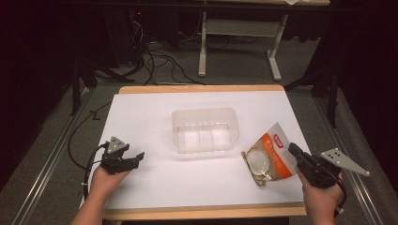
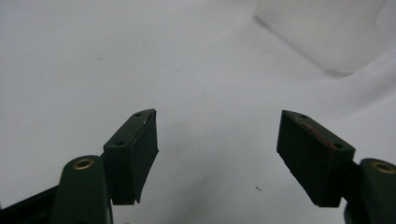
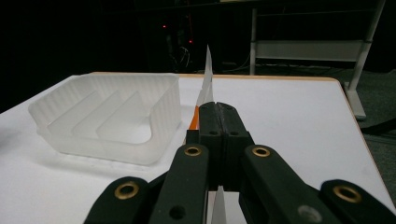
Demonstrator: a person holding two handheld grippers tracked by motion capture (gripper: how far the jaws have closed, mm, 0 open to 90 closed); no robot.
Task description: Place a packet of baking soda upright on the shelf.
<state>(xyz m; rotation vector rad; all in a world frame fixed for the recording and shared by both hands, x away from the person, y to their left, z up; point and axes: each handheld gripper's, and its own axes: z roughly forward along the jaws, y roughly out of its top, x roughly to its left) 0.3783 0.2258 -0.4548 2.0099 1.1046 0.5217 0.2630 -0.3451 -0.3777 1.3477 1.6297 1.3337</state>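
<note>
Right tool [image 1: 294,152] is clamped on the edge of an orange and white snack pouch [image 1: 268,157], jaws pressed flat together with the pouch's thin white seal standing up between them [image 3: 208,74]. Pouch hangs near the tabletop's right edge, toward the near corner, tilted, its lower end low over the white surface or touching it; cannot tell which. Pinching the flat seal rather than the bulging body looks deliberate: it gives a firm hold without crushing the contents. Clear plastic bin [image 1: 204,130] sits mid-tabletop, open side up, low dividers inside making several compartments [image 3: 107,116], all bare. Pouch is just beside the bin's right end, apart from it, so the bin reads as the likely destination. Left tool [image 1: 133,157] rests near the left edge at the near side, jaws spread wide with nothing between them, pointed toward the bin; bin corner shows at the far right of the left gripper view [image 2: 327,32]. Probably parked, ready to steady the bin if it slides.
</note>
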